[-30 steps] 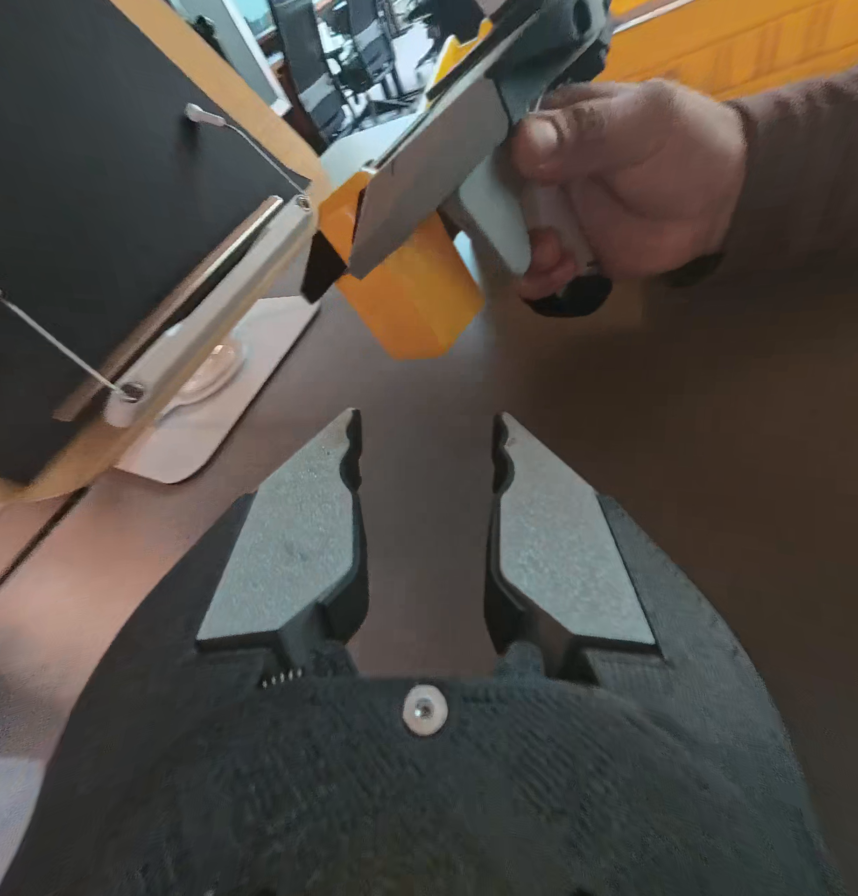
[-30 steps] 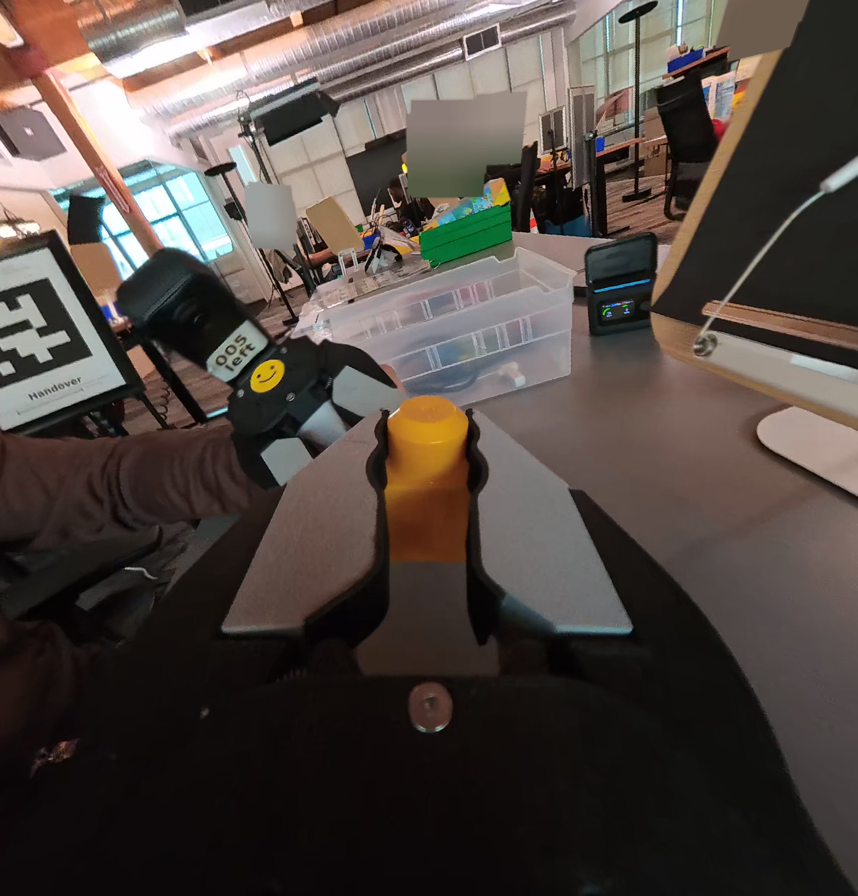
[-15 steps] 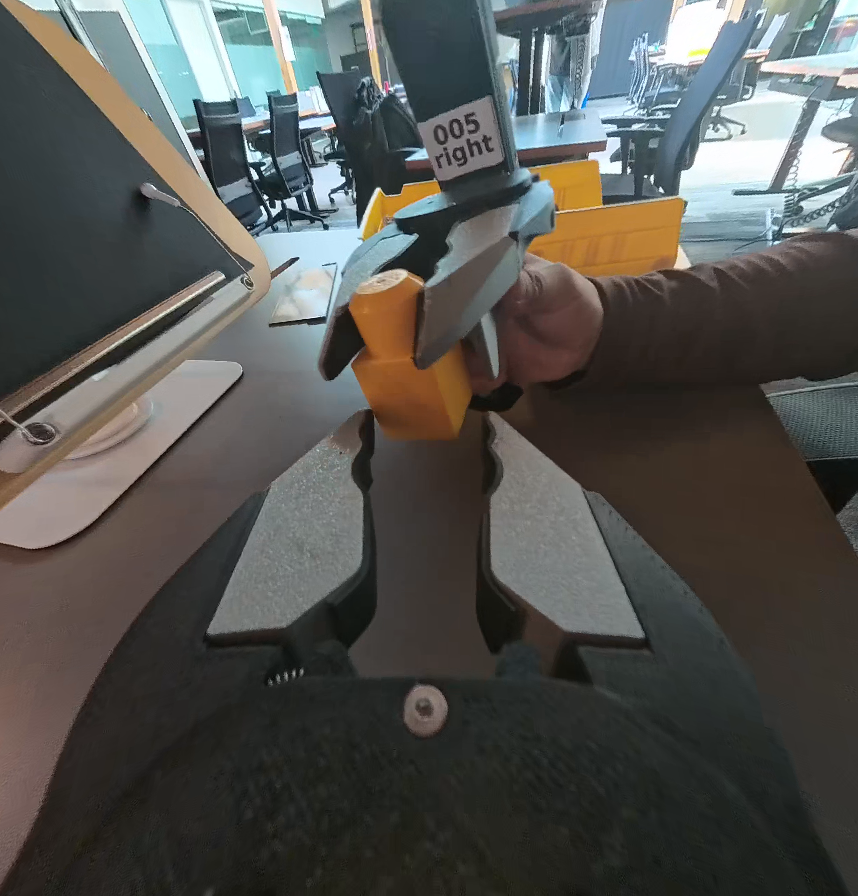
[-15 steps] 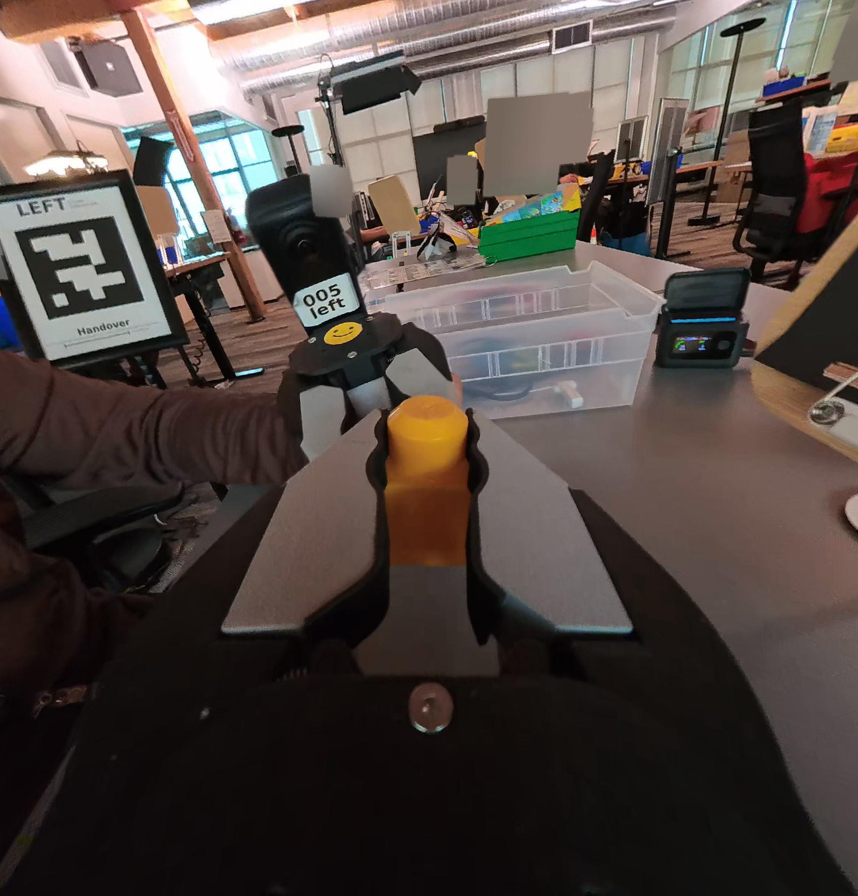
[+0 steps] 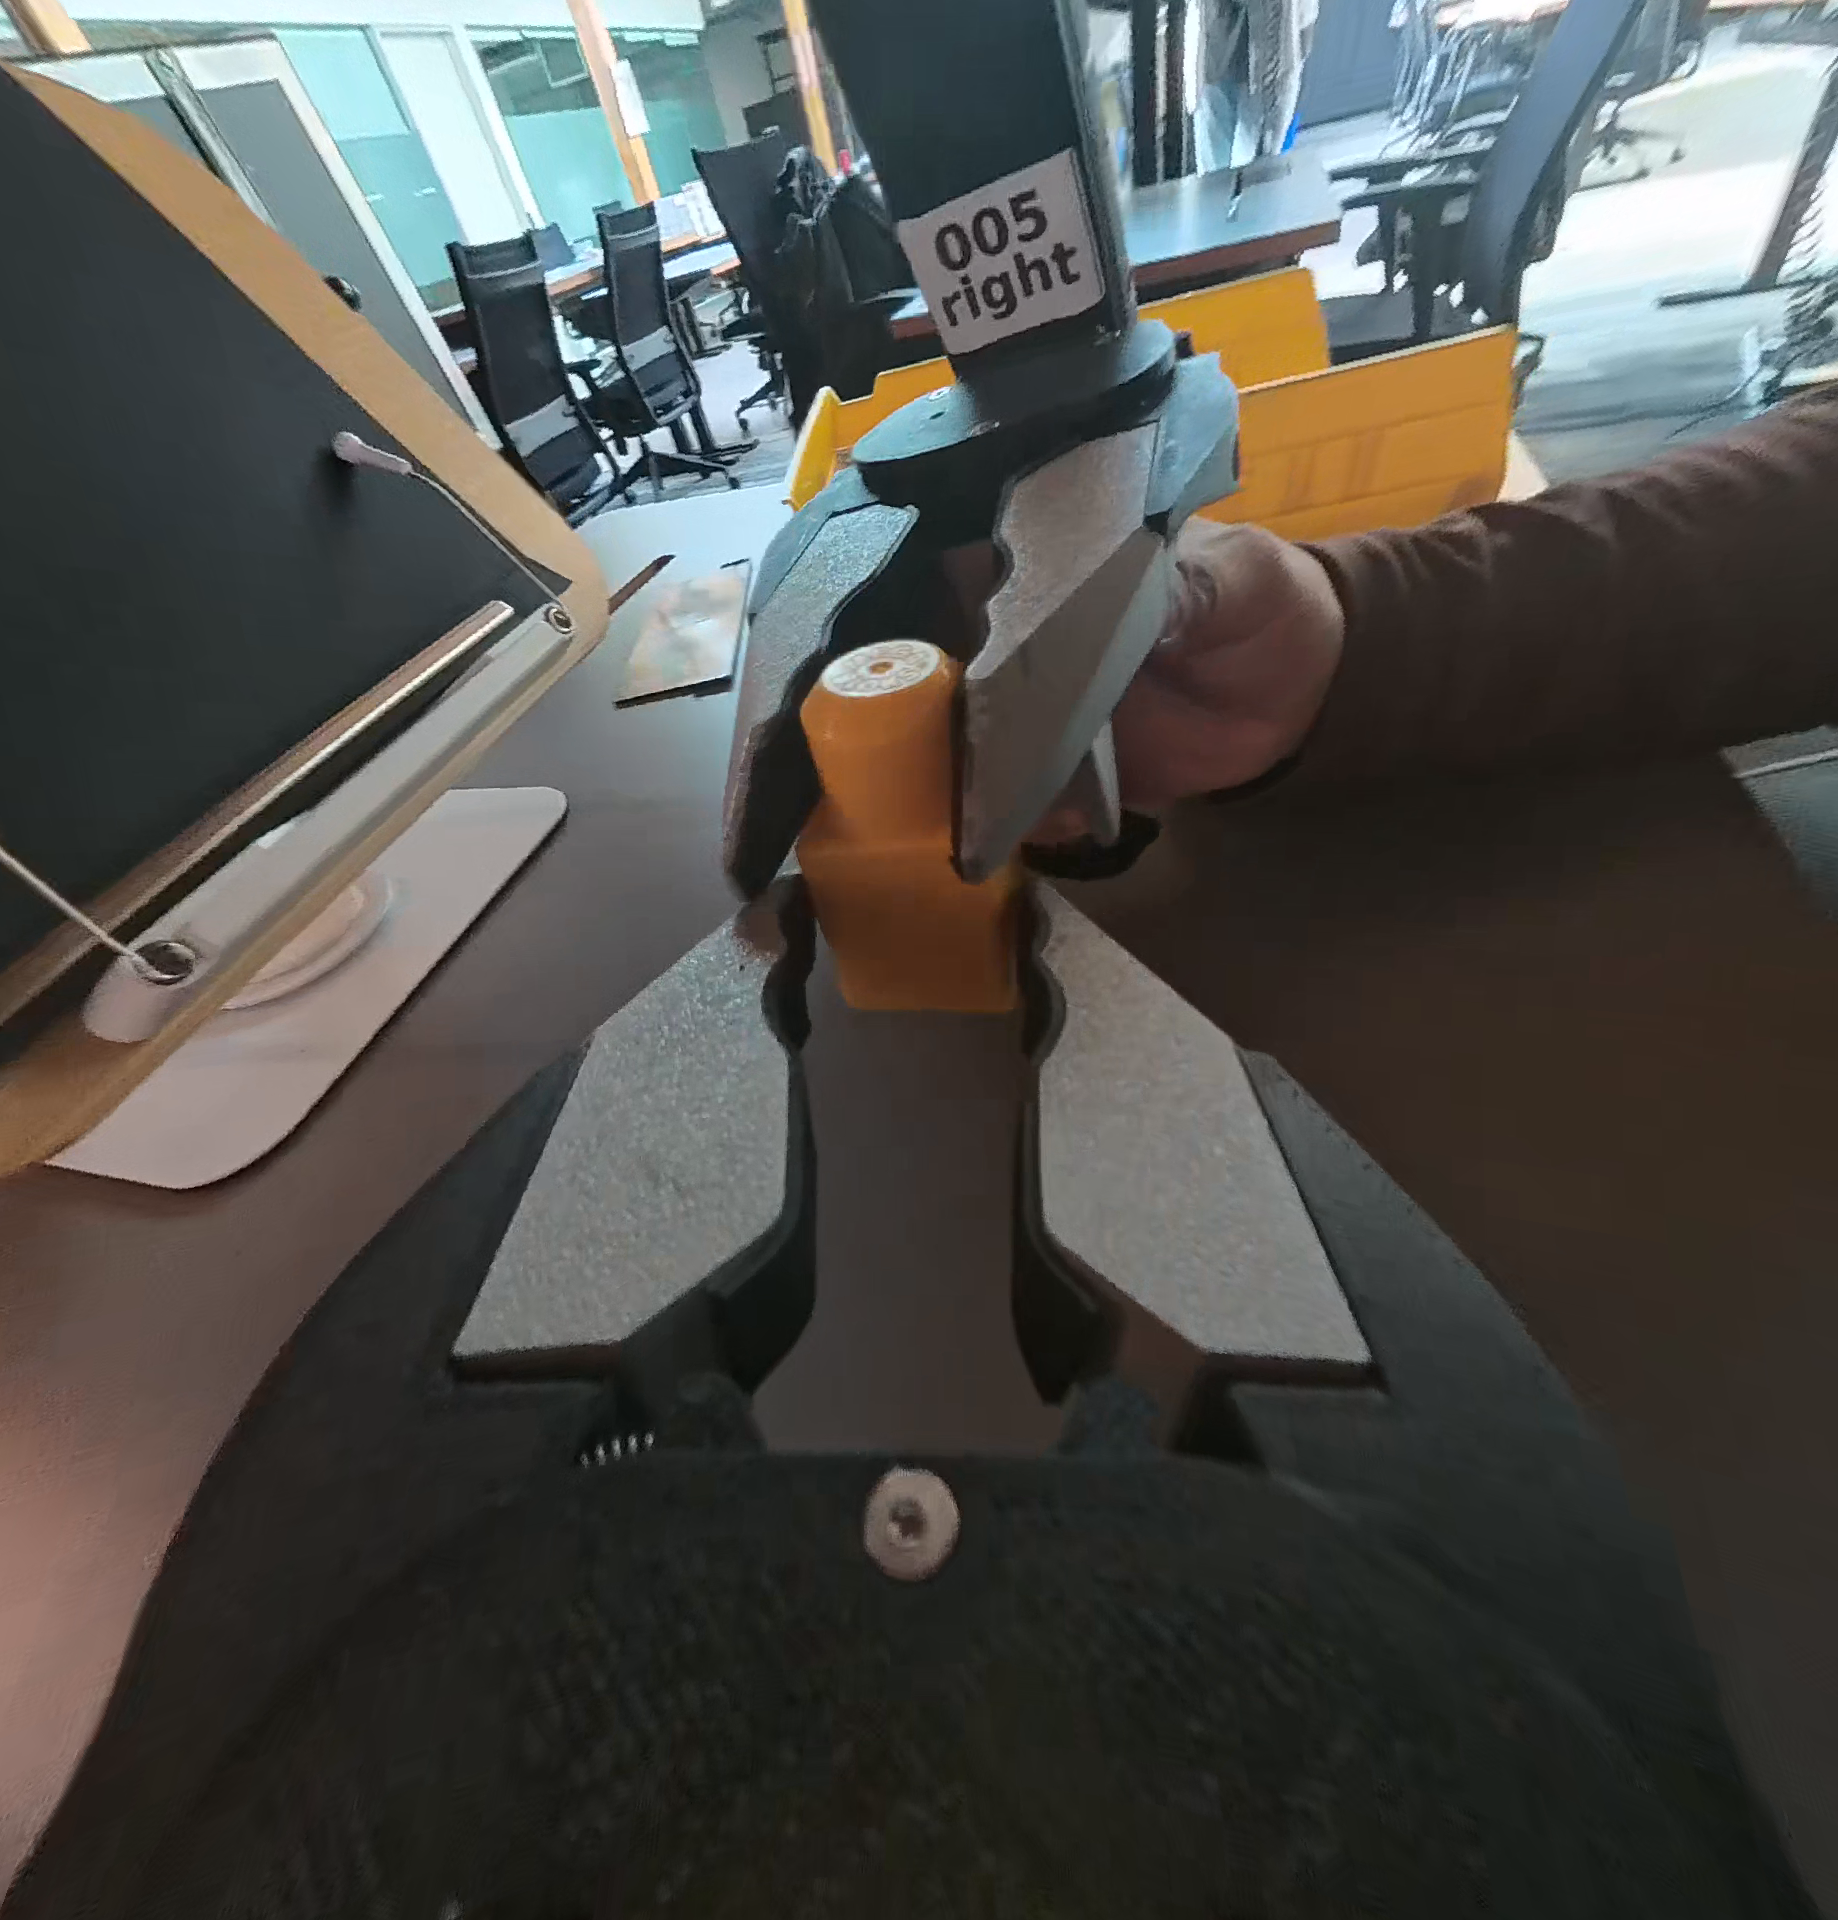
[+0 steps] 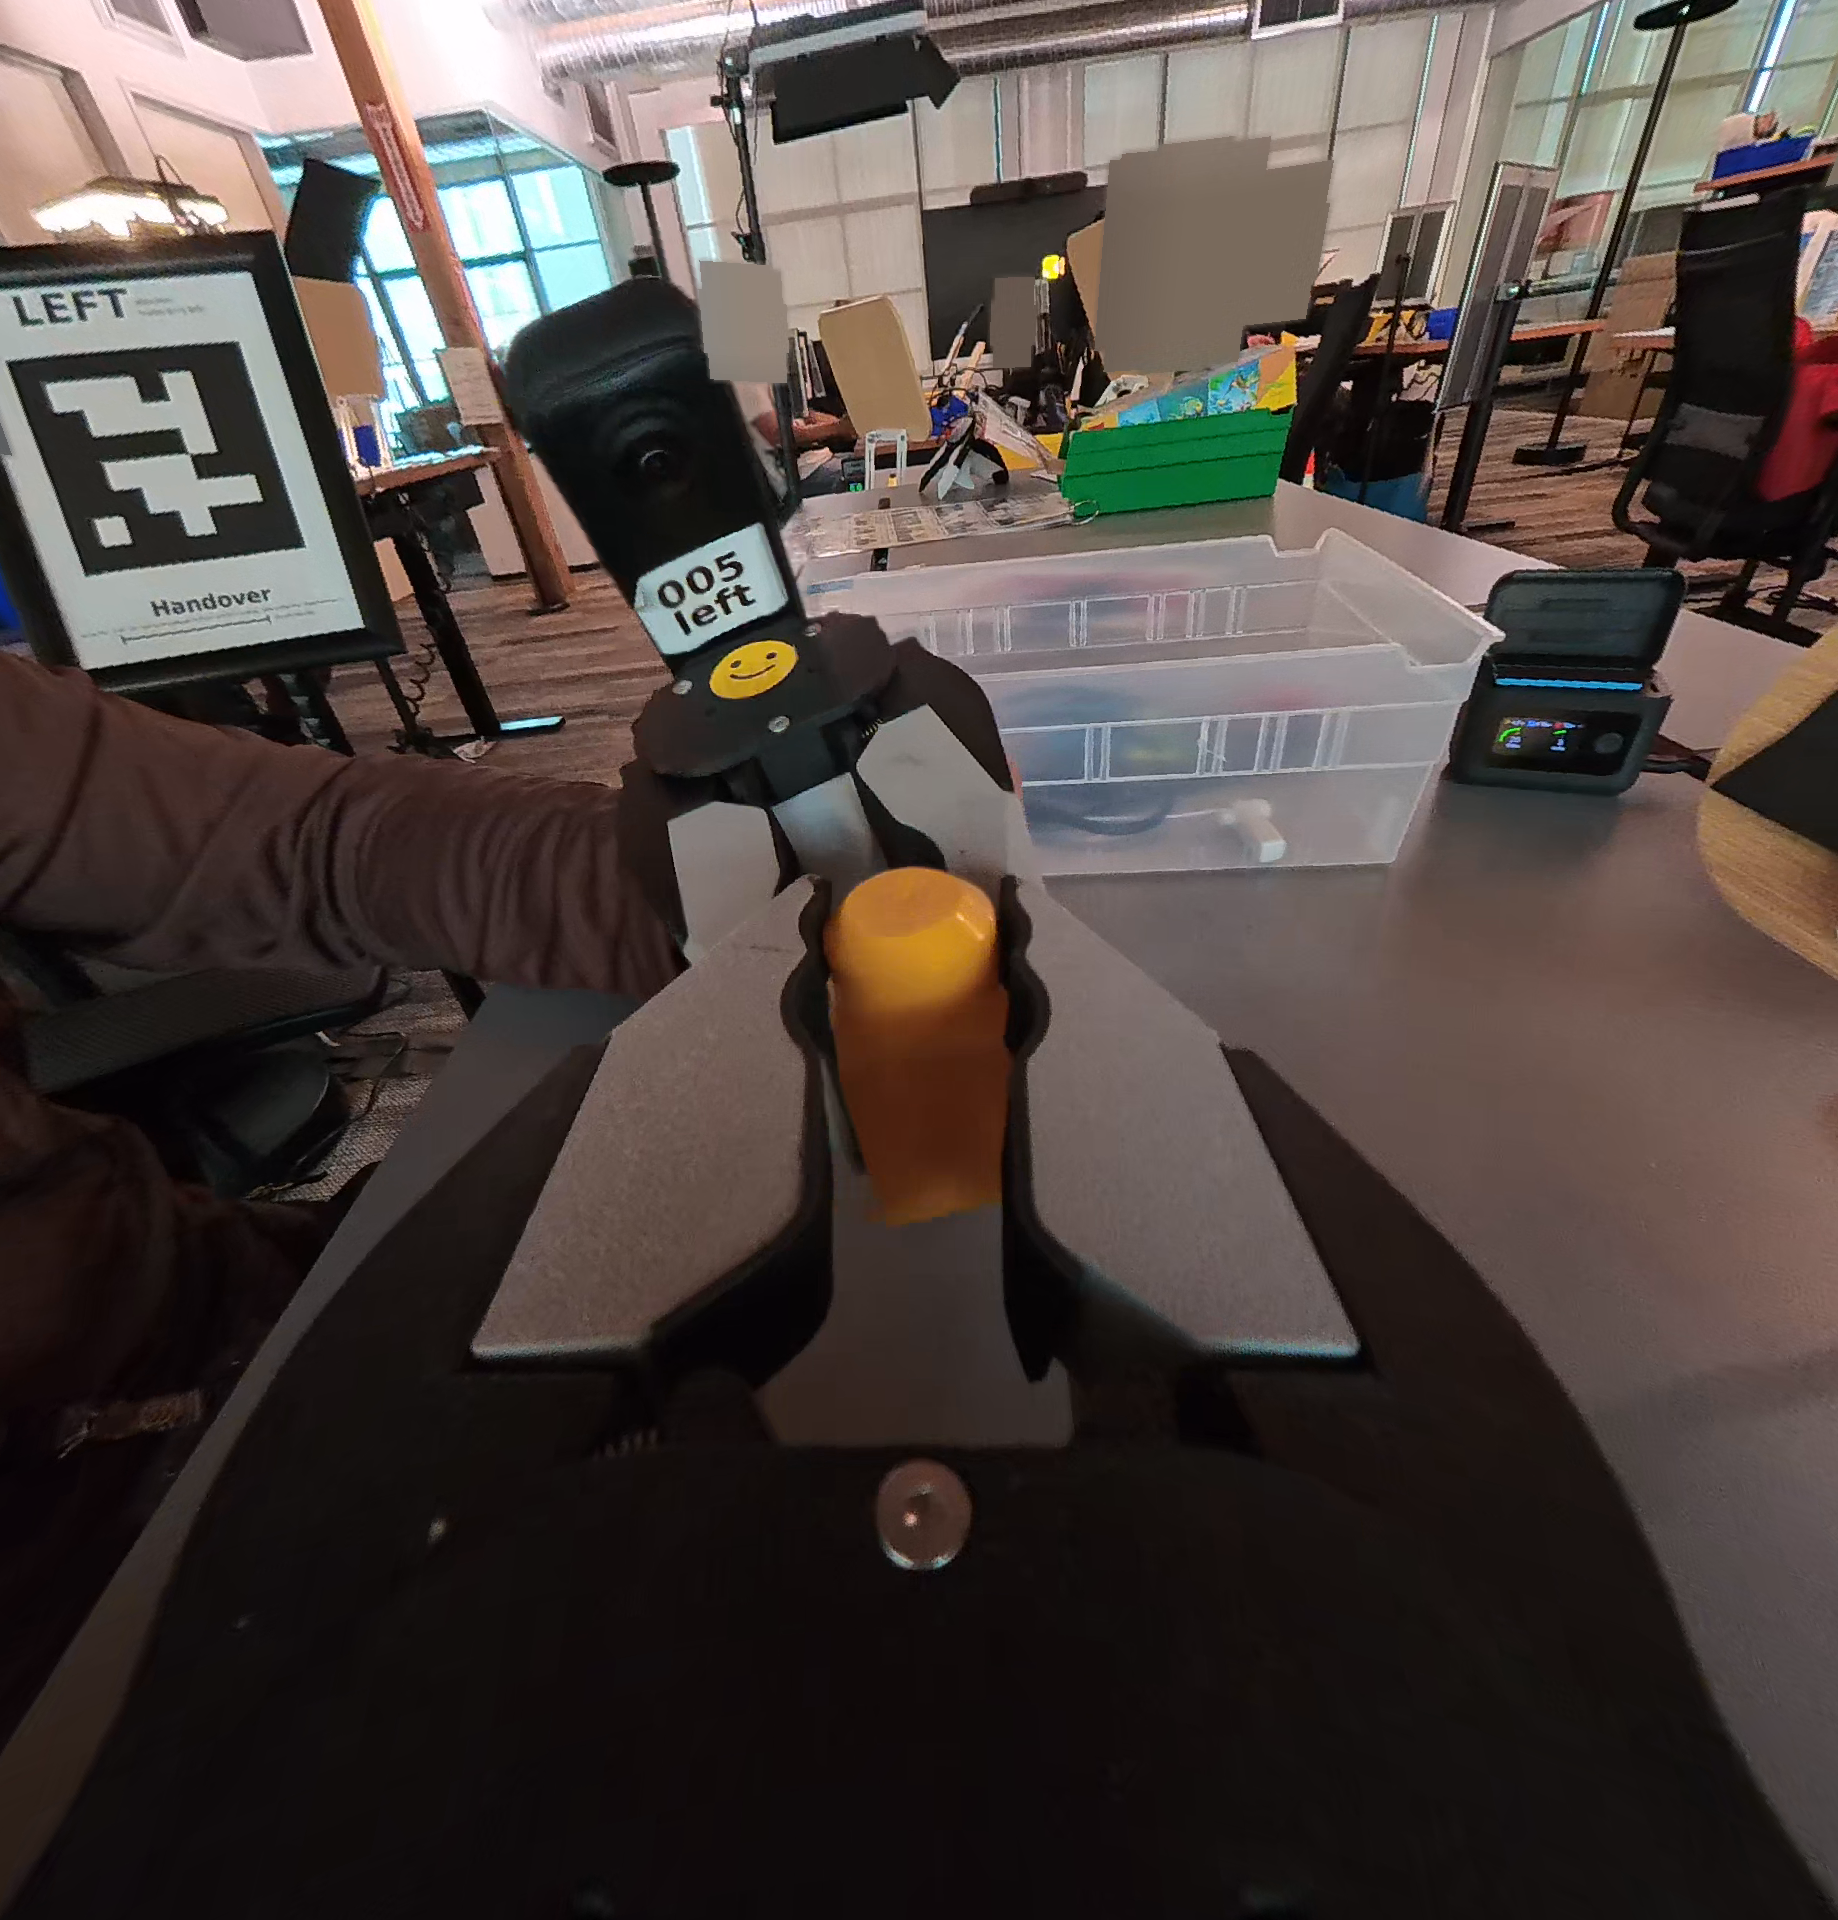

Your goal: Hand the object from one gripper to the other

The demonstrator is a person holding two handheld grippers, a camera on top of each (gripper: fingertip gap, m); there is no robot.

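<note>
Block (image 5: 910, 914) between left tool's (image 5: 907, 961) tips; right tool (image 5: 873, 842) above.

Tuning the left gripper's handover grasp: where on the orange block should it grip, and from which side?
Grip the square lower body of the orange plastic block with a round neck, coming from below, opposite the right gripper. The right jaws already clamp the neck, leaving only the flat-sided base free, and the open left gripper already straddles it.
</note>
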